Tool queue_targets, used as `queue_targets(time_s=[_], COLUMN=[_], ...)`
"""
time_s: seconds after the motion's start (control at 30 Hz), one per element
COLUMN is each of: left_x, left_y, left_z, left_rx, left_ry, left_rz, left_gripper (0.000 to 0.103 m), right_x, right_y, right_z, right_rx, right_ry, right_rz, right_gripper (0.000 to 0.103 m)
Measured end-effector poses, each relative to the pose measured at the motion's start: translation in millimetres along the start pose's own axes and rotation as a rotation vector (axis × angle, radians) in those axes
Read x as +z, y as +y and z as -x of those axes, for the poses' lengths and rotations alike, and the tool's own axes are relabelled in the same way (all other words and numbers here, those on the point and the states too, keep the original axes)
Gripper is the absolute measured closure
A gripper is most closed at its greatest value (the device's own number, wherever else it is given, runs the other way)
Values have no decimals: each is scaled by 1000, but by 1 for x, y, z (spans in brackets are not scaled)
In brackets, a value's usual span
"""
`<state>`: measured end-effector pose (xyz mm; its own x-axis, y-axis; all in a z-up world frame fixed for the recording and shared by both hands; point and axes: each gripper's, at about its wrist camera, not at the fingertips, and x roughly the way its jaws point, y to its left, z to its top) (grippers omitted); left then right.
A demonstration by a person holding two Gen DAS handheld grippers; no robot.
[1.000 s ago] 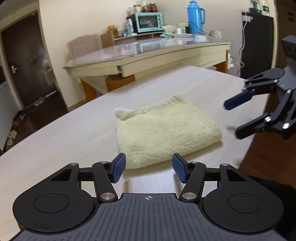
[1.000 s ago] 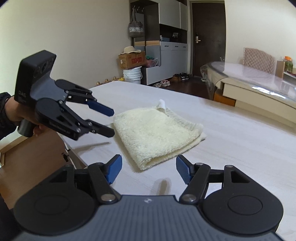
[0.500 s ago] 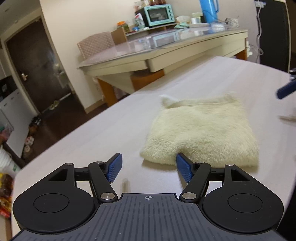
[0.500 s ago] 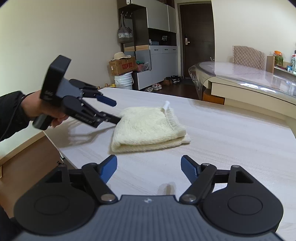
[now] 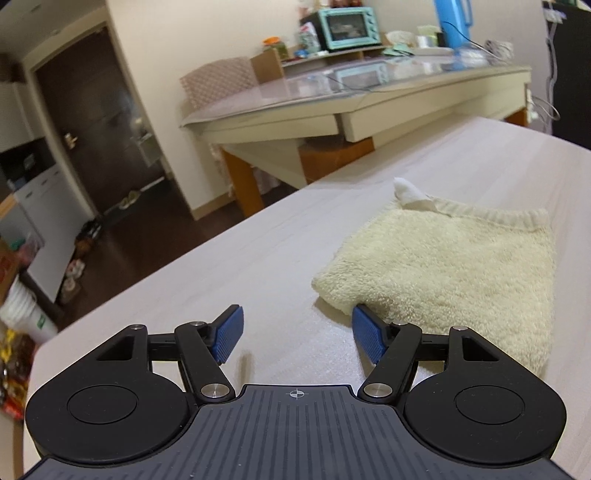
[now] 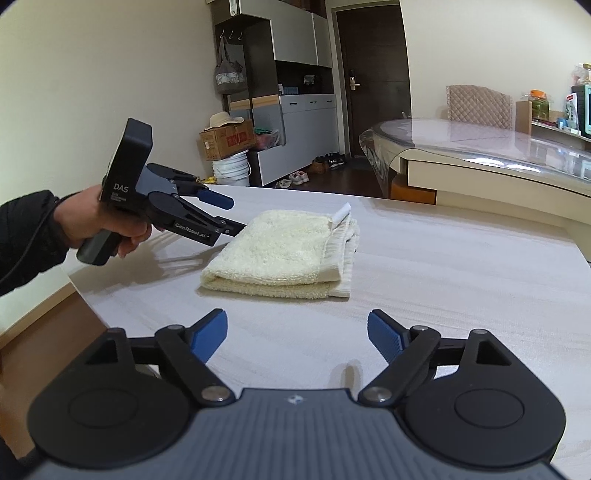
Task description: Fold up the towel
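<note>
Since the earlier frames the left gripper [image 5: 297, 334] has slid along the towel's [image 5: 447, 269] edge to its near corner, so in its own view the cloth now lies off to the right rather than straight ahead, and the right gripper [image 6: 297, 334] no longer shows in that view. Right-side jaws stand wider than they did a second ago and are opening at this moment, with nothing between them but bare tabletop.

Cream and fluffy, the towel sits folded into a thick rectangle on the pale wood-grain table [image 6: 461, 280], its stacked layers showing along the edge that faces the right wrist camera. A small white tag [image 6: 341, 214] sticks up at the far corner of the towel. Left-side jaws are parted fairly wide and grip nothing; one blue pad [image 5: 369, 338] lies right against the towel's near corner, though whether it touches the cloth cannot be told, while the other pad is over bare table beside it. In the right wrist view that gripper [image 6: 229, 218] is held by a hand [image 6: 99, 221] in a dark sleeve, left of the towel. Beyond the towel stands a glass-topped table [image 5: 332, 96], with a teal toaster oven [image 5: 349, 24] behind it.
</note>
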<state>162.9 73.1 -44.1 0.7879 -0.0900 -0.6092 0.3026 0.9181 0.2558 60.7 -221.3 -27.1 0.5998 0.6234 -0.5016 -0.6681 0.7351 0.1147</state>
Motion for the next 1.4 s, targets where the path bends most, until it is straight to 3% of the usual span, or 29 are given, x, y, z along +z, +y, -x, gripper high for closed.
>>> queue_targets(time_s=[0.37, 0.6, 0.73, 1.0, 1.4], left_x=[23, -2, -21, -38, -52], left_y=[-4, -2, -14, -49, -66], left_z=[-12, 48, 82, 121, 144], left_rx=[42, 129, 154, 161, 143], left_ry=[-2, -4, 17, 17, 53], left_rz=[-10, 159, 269, 371, 443], left_gripper=[31, 10, 7, 0, 0], right_x=[-6, -8, -7, -5, -7], right_y=[7, 10, 15, 28, 30], right_z=[29, 41, 41, 44, 52], right_rx=[-50, -92, -98, -126, -178], right_ry=[-53, -73, -65, -31, -3], right_rz=[-49, -125, -157, -142, -186], right_gripper=[7, 0, 0, 0, 0])
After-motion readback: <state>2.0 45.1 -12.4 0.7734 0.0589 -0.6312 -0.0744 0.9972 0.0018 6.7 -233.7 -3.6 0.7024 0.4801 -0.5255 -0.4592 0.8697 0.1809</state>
